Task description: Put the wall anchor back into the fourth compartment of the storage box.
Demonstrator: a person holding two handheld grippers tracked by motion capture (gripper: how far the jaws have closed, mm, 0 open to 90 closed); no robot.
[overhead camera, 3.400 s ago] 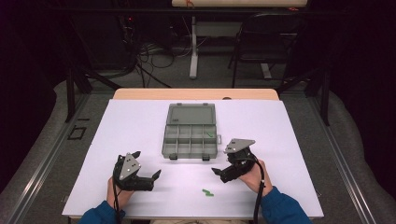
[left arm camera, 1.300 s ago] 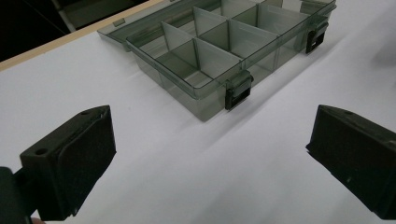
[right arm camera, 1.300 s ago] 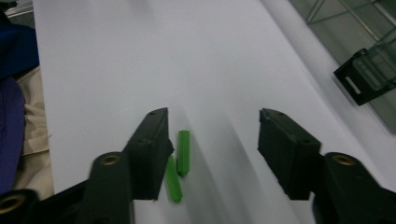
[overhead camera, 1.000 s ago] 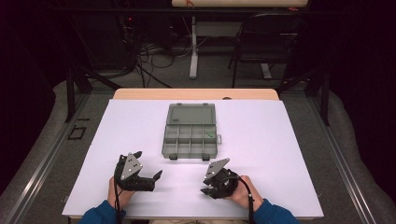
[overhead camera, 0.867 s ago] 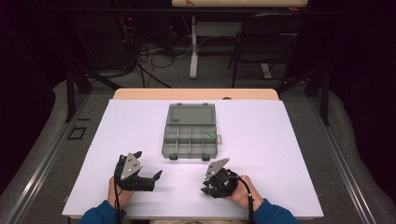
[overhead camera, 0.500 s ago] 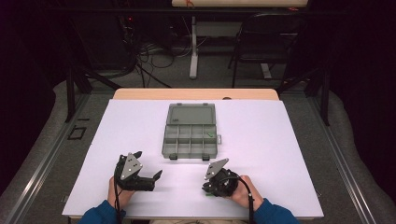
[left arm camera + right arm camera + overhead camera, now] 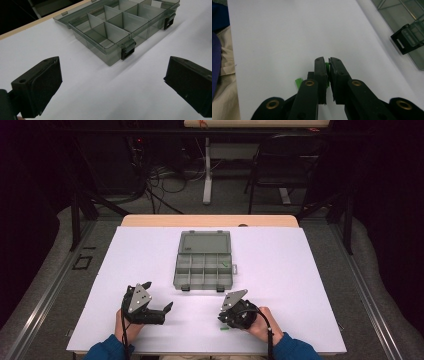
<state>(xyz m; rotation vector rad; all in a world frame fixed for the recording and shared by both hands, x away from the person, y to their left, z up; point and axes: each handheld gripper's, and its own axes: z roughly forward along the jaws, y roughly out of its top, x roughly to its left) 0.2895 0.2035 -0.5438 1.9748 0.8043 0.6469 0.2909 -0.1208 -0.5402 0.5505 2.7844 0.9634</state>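
- Near front edge of white surface: right hand-held gripper just closed, pinching green piece; second green bit beside.
- Left hand-held gripper: wide, empty.
- Next, probably: lifting toward compartment box, gently.

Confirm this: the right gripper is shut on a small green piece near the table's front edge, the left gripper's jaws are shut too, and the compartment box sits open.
Not quite. The left gripper is open, its jaws standing wide apart in the left gripper view. The rest holds: the right gripper is shut on the green piece, and the compartment box sits open.
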